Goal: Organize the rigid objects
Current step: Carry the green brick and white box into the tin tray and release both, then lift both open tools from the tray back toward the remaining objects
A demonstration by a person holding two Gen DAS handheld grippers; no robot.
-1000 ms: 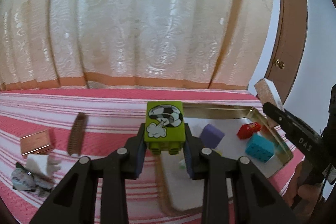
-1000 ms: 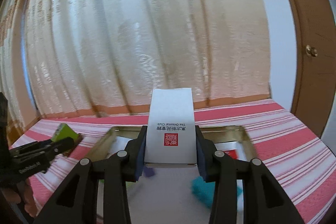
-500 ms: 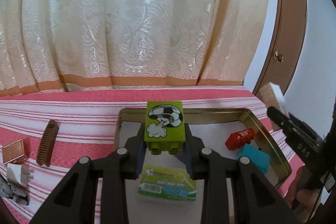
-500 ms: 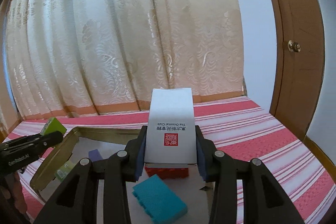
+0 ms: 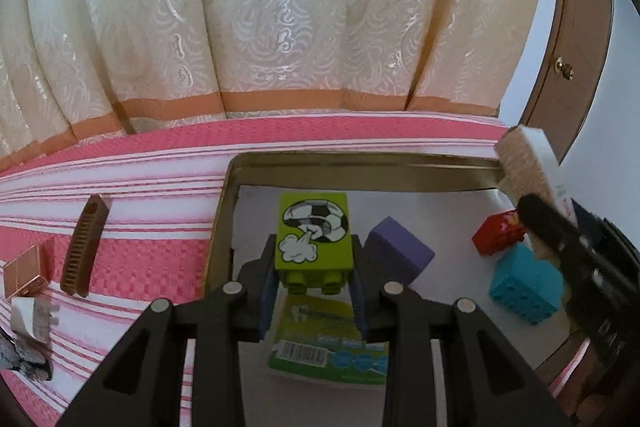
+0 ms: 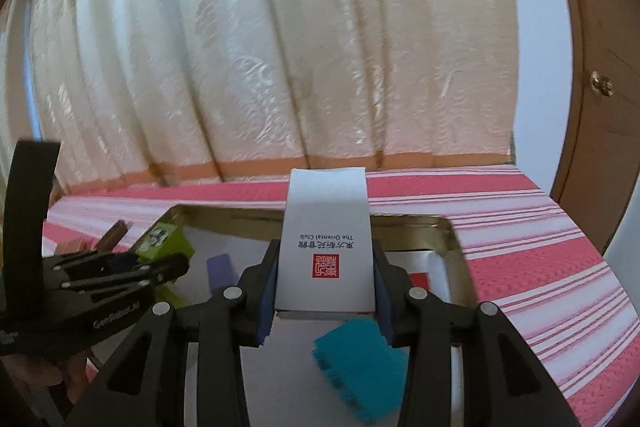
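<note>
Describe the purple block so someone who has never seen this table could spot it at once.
Find the gold metal tray on the pink striped tablecloth. On its white floor, a plain purple block lies just right of the green soccer-ball brick held in the left claw. Unlike the red brick and teal brick farther right, its visible faces are smooth, with no print or studs.

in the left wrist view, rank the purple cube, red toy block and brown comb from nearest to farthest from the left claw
1. Purple foam cube: in the metal tray, just right of the left claw.
2. Red toy block: deeper in the tray, far right side.
3. Brown plastic comb: outside the tray, on the pink striped cloth at left.
The block and comb are almost too close to call.
</note>
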